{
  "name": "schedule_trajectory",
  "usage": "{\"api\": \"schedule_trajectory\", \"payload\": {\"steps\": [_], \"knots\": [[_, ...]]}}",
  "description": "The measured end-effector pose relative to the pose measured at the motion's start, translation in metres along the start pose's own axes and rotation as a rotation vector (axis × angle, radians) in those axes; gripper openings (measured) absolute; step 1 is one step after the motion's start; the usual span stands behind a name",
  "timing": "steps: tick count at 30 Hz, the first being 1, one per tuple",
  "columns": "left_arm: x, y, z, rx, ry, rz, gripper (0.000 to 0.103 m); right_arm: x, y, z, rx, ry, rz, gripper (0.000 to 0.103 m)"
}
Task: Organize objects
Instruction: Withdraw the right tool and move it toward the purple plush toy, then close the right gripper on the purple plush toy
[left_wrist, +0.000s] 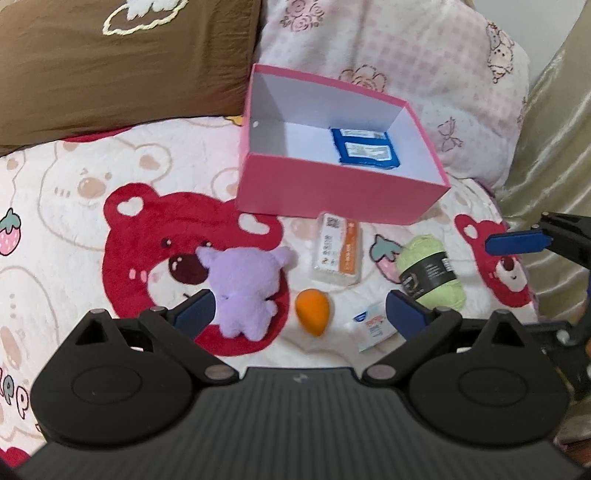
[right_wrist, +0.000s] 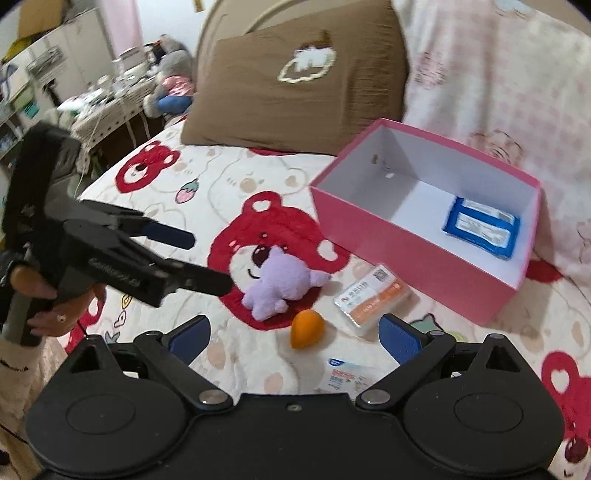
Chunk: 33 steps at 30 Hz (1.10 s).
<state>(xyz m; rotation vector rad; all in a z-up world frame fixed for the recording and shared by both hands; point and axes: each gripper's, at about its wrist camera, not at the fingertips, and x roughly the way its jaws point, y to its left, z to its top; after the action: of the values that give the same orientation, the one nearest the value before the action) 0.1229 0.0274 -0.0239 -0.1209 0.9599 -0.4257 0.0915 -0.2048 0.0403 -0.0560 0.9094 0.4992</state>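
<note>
Box: our pink cardboard box (left_wrist: 332, 199) sits ahead of both tongs, a blue packet (left_wrist: 367, 147) inside.
Toys: purple plush bear (left_wrist: 242, 291), green yarn ball (left_wrist: 430, 273), orange egg sponge (left_wrist: 313, 312) wait near our tips.
Risk: we think the soft bear could slip.
Tongs: left tongs (left_wrist: 299, 314) and right tongs (right_wrist: 293, 336) wide apart, holding nothing.

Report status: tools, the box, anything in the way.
Left tool and right tool open, empty. Pink box holds only the blue pack; purple plush, orange egg, green yarn outside. Path clear.
</note>
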Motion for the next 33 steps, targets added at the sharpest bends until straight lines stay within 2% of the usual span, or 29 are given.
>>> {"api": "schedule_trajectory", "payload": {"steps": [10, 20, 24, 30, 33], "knots": [[0.009, 0.024, -0.007, -0.006, -0.023, 0.017, 0.098, 0.037, 0.034, -0.009, -0.099, -0.019, 0.011, 0.099], [0.024, 0.054, -0.011, -0.067, -0.025, -0.033, 0.097, 0.089, 0.047, -0.01, -0.123, 0.001, 0.005, 0.097], [0.027, 0.066, -0.012, -0.082, -0.038, -0.03, 0.096, 0.106, 0.048, -0.01, -0.103, 0.021, 0.015, 0.096], [0.032, 0.082, -0.013, -0.104, -0.039, -0.043, 0.096, 0.121, 0.046, -0.005, -0.036, 0.027, 0.074, 0.096], [0.038, 0.086, -0.014, -0.112, -0.035, -0.052, 0.096, 0.129, 0.047, -0.003, -0.035, 0.028, 0.065, 0.096]]}}
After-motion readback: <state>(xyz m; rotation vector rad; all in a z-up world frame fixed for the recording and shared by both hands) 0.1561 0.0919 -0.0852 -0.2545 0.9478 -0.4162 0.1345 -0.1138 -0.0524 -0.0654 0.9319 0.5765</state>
